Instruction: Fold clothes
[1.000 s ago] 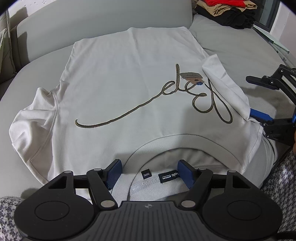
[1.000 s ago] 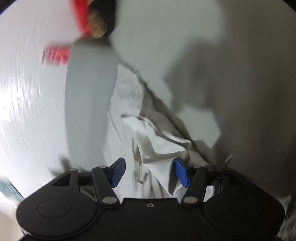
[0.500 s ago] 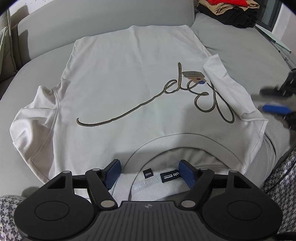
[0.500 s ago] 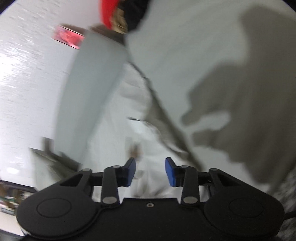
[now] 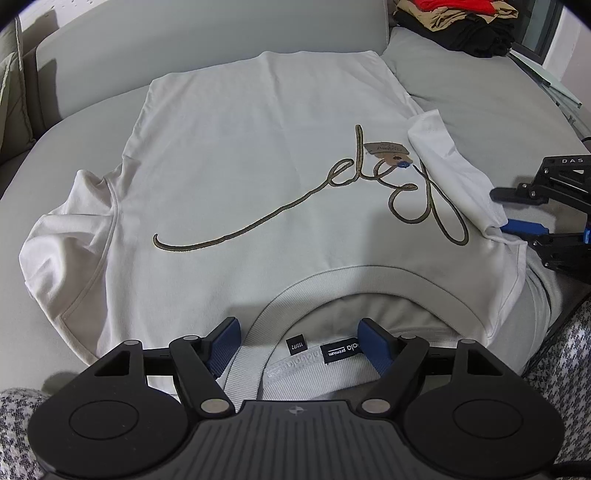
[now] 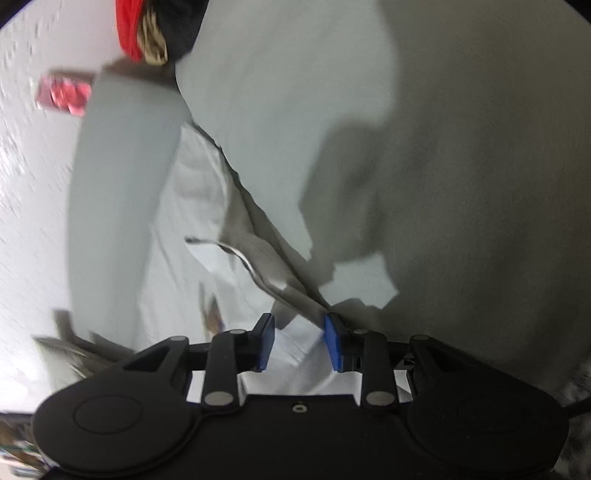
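Right hand-held gripper half-open — sleeve between

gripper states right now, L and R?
Left gripper: open, fingers either side of the T-shirt collar, not pinching it.
Right gripper: open; fingers have just been closing, gap visible, sleeve fabric between them, not clamped.

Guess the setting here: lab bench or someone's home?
Most likely a home living room. The white T-shirt is spread on a grey sofa with a padded backrest, and a pile of folded clothes sits on the far cushion. No bench or lab fixtures show.
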The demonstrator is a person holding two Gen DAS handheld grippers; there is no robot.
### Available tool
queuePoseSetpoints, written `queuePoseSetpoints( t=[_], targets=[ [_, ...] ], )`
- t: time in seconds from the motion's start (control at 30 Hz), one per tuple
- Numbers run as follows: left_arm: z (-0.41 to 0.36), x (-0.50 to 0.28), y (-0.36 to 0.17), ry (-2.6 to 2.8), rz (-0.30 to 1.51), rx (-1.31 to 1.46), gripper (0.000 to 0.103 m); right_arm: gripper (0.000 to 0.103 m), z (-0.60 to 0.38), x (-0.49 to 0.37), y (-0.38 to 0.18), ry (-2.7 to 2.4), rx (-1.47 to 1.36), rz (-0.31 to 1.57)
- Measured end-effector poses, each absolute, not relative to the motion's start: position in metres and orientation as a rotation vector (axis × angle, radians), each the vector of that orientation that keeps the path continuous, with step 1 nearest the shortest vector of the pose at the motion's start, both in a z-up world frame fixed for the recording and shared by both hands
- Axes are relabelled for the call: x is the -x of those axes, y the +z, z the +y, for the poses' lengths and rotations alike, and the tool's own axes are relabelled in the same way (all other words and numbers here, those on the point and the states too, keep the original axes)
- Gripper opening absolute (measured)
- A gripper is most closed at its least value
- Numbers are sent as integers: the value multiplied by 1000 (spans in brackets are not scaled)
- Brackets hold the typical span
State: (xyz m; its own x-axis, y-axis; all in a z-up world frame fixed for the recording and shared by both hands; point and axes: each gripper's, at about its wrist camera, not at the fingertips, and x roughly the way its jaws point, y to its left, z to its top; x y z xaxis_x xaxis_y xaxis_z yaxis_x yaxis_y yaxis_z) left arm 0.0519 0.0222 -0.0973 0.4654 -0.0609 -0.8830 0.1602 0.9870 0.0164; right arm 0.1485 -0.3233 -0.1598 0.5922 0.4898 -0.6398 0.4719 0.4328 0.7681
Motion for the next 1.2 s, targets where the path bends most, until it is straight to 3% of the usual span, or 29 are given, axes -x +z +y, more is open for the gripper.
queuePoseSetpoints(
  t=[0.13, 0.2, 0.3, 0.4, 0.53, 0.63, 0.73, 0.9, 0.97, 1.03, 1.1, 1.2],
  targets=[
    [23, -52, -97, -137, 1079, -100, 75, 24, -324, -139, -164, 65, -1230, 934],
    [23, -51, -97, -138, 1078, -100, 75, 13, -322, -137, -161, 92, -1219, 916],
    [24, -51, -97, -139, 1077, -98, 75, 5, -320, -127, -144, 128, -1131, 887],
    [23, -52, -97, -137, 1077, -104, 75, 4, -315, -128, -122, 158, -992, 848],
    [15, -47, -86, -153, 1052, -140, 60, 3, -316, -125, -83, 106, -781, 761],
    [7, -40, -76, -174, 1006, -167, 59, 3, -325, -126, -53, -3, -630, 665],
    [1, -36, -74, -209, 989, -170, 59, 3, -337, -124, -43, -143, -456, 621],
    [3, -36, -83, -208, 1010, -148, 59, 3, -355, -130, -74, -238, -413, 711],
    [9, -36, -82, -190, 1008, -134, 59, 4, -354, -133, -73, -232, -416, 718],
    [18, -35, -78, -166, 995, -115, 59, 13, -354, -133, -68, -209, -450, 719],
    [28, -32, -72, -136, 972, -111, 60, 28, -350, -132, -62, -183, -463, 706],
    [44, -29, -72, -73, 945, -127, 60, 34, -333, -128, -50, -119, -438, 673]
  ],
)
